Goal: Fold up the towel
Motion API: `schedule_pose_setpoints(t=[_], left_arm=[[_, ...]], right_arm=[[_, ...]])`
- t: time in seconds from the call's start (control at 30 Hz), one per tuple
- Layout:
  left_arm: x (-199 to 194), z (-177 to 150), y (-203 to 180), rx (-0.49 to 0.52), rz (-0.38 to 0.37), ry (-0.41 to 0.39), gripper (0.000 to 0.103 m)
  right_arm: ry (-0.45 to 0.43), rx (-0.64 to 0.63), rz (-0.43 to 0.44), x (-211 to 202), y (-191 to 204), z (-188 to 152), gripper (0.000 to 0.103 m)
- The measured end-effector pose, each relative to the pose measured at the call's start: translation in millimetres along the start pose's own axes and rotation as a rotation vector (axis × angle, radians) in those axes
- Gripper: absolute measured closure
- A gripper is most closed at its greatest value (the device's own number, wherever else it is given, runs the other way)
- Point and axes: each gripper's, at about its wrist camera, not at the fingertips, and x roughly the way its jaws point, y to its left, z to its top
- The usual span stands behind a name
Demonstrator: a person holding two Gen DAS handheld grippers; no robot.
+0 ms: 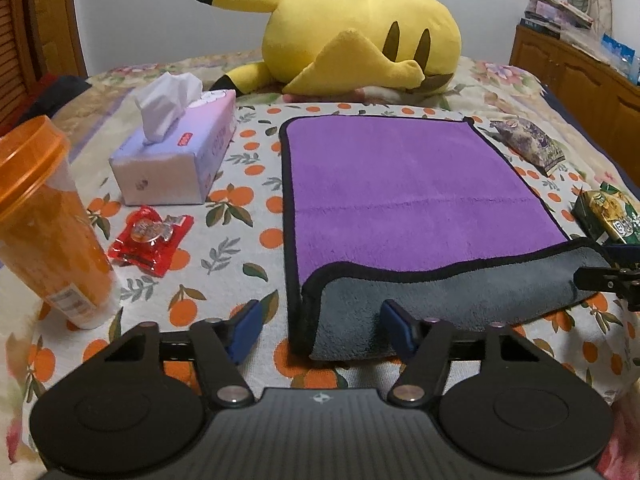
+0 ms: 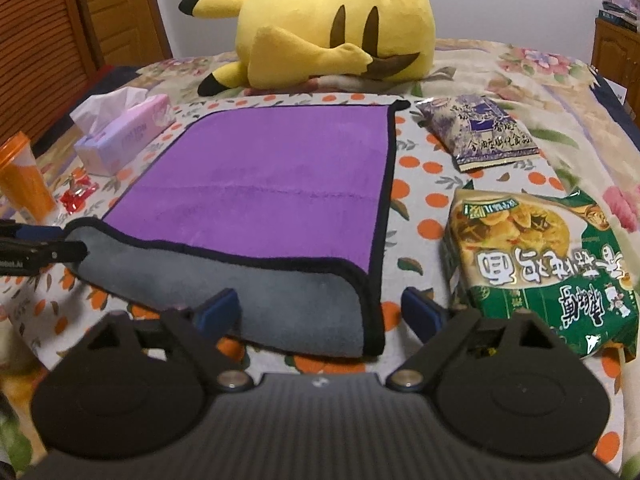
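Note:
A purple towel with black trim and a grey underside lies on the bed. Its near edge is rolled back, showing a grey band. It also shows in the right wrist view. My left gripper is open, its fingers straddling the near left corner of the fold. My right gripper is open, its fingers straddling the near right corner. Each gripper shows at the edge of the other's view, the right gripper and the left gripper.
On the left stand an orange cup, a tissue box and a red candy packet. On the right lie a purple snack bag and a green noodle packet. A yellow plush toy lies behind the towel.

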Motion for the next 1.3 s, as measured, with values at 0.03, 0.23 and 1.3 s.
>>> schedule_pose_setpoints(t=[0.03,0.23,1.3], left_arm=[[1,0,0,0.000,-0.003,0.004,0.040],[3,-1,-1,0.000,-0.022,0.017,0.049],[-17,6,-7,0.029,-0.048,-0.052,0.095]], right_arm=[[0.001,0.000,0.003,0,0,0,0.018],[0.001,0.002,0.027,1,-2,2,0.034],[-0.069,-0.065,-0.005,-11,-5,8,0.099]])
